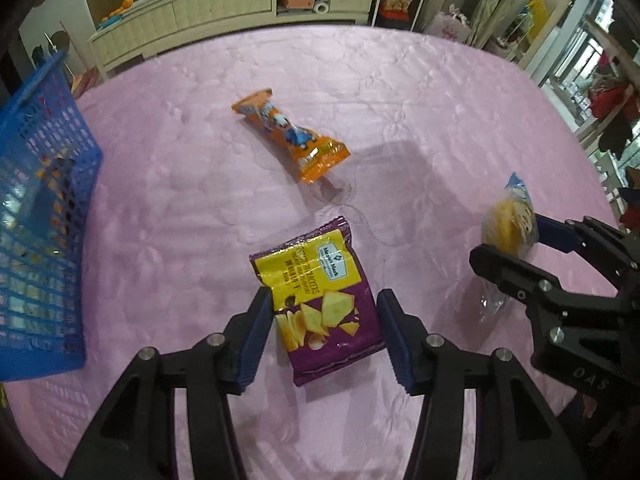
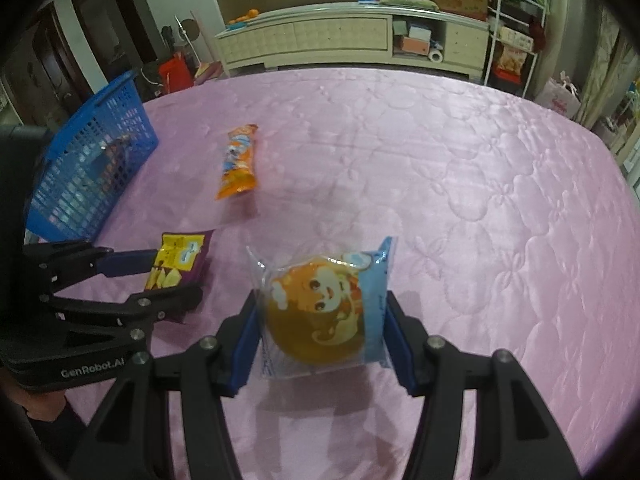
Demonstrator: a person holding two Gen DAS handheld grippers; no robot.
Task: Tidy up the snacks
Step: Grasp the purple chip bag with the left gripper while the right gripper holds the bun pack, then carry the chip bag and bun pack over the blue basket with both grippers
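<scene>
A purple and yellow chip bag (image 1: 320, 300) sits between the blue pads of my left gripper (image 1: 324, 320), which is shut on its two side edges. The right wrist view shows the same bag (image 2: 180, 256) in the left gripper (image 2: 176, 276), just off the pink quilted cover (image 1: 400, 100). My right gripper (image 2: 320, 320) is shut on a round orange bun in a clear and blue wrapper (image 2: 320, 312), held above its shadow. An orange snack pack (image 1: 288, 132) lies flat farther back.
A blue plastic basket (image 1: 40, 220) with several packets inside stands at the left edge of the cover. In the left wrist view the right gripper (image 1: 508, 240) is close on the right. A low cream cabinet (image 2: 340, 40) runs behind the far edge.
</scene>
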